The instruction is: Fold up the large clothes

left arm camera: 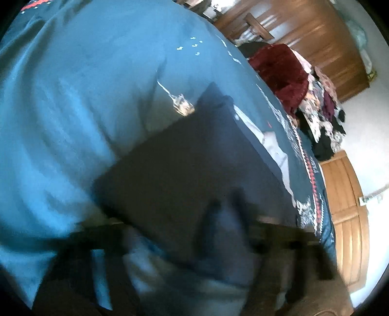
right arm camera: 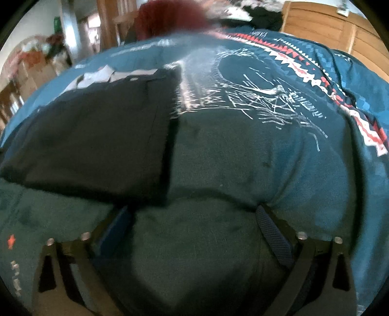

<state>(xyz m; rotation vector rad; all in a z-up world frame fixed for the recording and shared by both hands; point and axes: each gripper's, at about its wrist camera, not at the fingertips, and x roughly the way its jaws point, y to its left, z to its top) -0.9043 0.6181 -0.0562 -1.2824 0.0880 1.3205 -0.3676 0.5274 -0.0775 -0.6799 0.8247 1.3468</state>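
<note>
In the left wrist view, a wide teal blanket (left arm camera: 80, 102) covers the surface on the left, soft and slightly wrinkled, with small white printed marks. On it, near the middle, lies the folded dark garment (left arm camera: 175, 175), a flat navy rectangle with a pale layer showing along its right edge. The left gripper (left arm camera: 223, 233) is low in the picture and very blurred; its dark fingers seem to be close together over the near edge of the garment, but I cannot tell if they grip it. To the right, past the edge of the blanket, a pile of clothes (left arm camera: 316, 114) with a dark red piece on top stands before a brown wooden wardrobe (left arm camera: 323, 41), and a lighter wooden door (left arm camera: 347, 218) is lower right beside a white wall.

In the right wrist view, cluttered shelves show at the far left. The same dark garment (right arm camera: 97, 136) lies on the left half of the blanket (right arm camera: 304, 170), which has here a white line drawing and a red and white zigzag border toward the right. The right gripper (right arm camera: 194, 218) is spread wide, its two fingers well apart above bare blanket, holding nothing; its left finger (right arm camera: 116, 228) is just beside the near corner of the garment. A light wooden panel (right arm camera: 323, 21) stands at the upper right.
</note>
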